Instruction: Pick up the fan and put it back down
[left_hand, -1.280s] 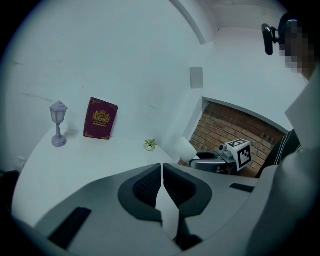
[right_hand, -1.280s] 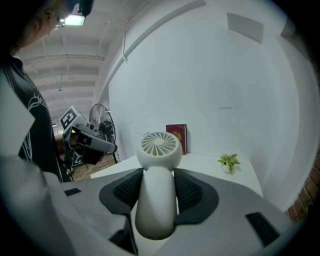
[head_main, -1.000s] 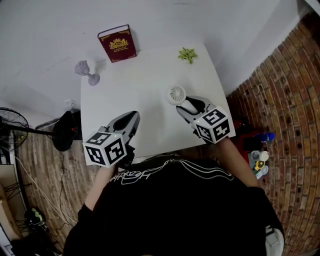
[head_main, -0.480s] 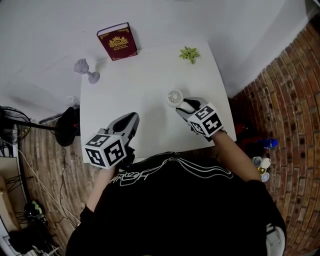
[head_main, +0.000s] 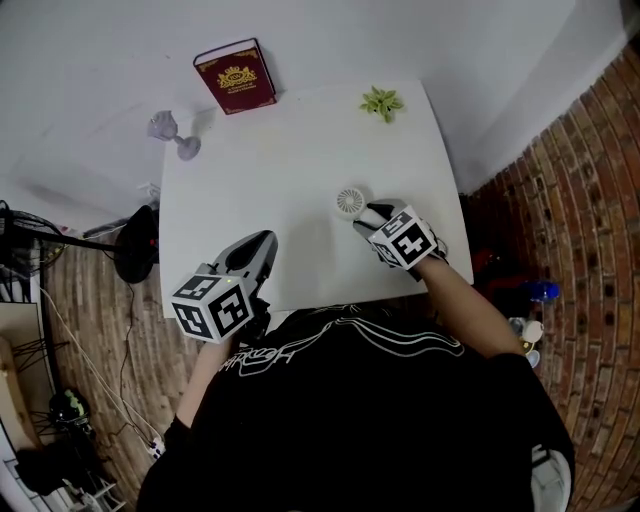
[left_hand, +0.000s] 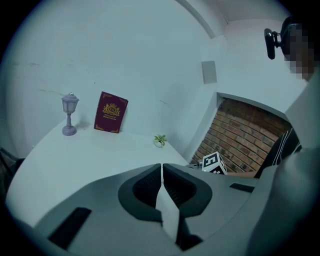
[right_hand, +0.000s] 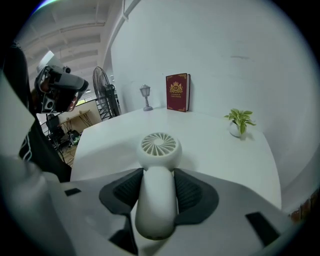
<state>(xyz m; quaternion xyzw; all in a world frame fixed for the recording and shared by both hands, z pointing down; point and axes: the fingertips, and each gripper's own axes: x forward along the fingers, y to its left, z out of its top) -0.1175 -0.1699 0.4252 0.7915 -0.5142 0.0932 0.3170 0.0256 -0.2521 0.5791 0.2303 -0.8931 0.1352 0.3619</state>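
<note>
likely light, stiff plastic, the fan (right_hand: 158, 172) sits by its handle in the right gripper (right_hand: 159, 192); left gripper (left_hand: 162, 187) pinched together, empty.

I see a short-sleeved black shirt (head_main: 360, 420) with a white outline print. My left tongs (head_main: 262, 241) and right tongs (head_main: 373, 214) are grey shells with black ribbed pads (left_hand: 146, 187), each carrying a white cube (head_main: 212, 308) of black square markers.
</note>
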